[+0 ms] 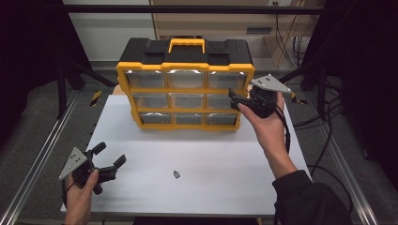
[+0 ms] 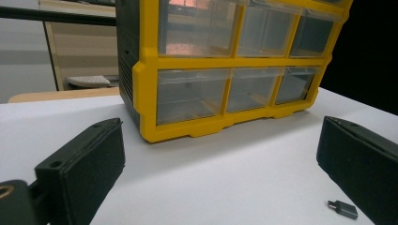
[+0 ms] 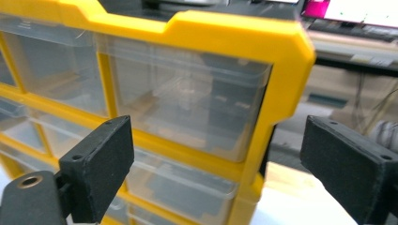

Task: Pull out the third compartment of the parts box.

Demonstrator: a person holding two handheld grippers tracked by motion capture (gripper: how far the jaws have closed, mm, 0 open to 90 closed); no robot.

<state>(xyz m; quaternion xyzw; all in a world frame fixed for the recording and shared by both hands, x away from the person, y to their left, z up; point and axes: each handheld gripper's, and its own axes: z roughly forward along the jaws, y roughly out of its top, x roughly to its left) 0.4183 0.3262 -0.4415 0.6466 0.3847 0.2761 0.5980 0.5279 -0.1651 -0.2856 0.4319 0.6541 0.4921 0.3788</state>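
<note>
While the person's left hand (image 1: 80,192) rests at the near left corner of the white table (image 1: 211,183), the left gripper (image 1: 109,158) it holds sits just above the surface with its jaws spread wide and nothing between them. A small dark adapter (image 1: 177,175) — a plug-like piece with a short metal tip — lies alone on the tabletop, to the right of that gripper and well short of the cabinet; in the left gripper view it shows low beside the right-hand jaw (image 2: 343,209), apart from it. Farther back stands a yellow-and-black drawer organizer (image 1: 185,84) with three rows of three clear drawers and a yellow carry handle (image 1: 187,45) on top. At its right edge the right hand (image 1: 267,126) lifts the right gripper (image 1: 233,101) level with the middle row — its jaws are wide open and empty. In the right gripper view the cabinet's upper right drawer (image 3: 187,105) fills the gap between the jaws, with the yellow frame's corner just ahead of them.
</note>
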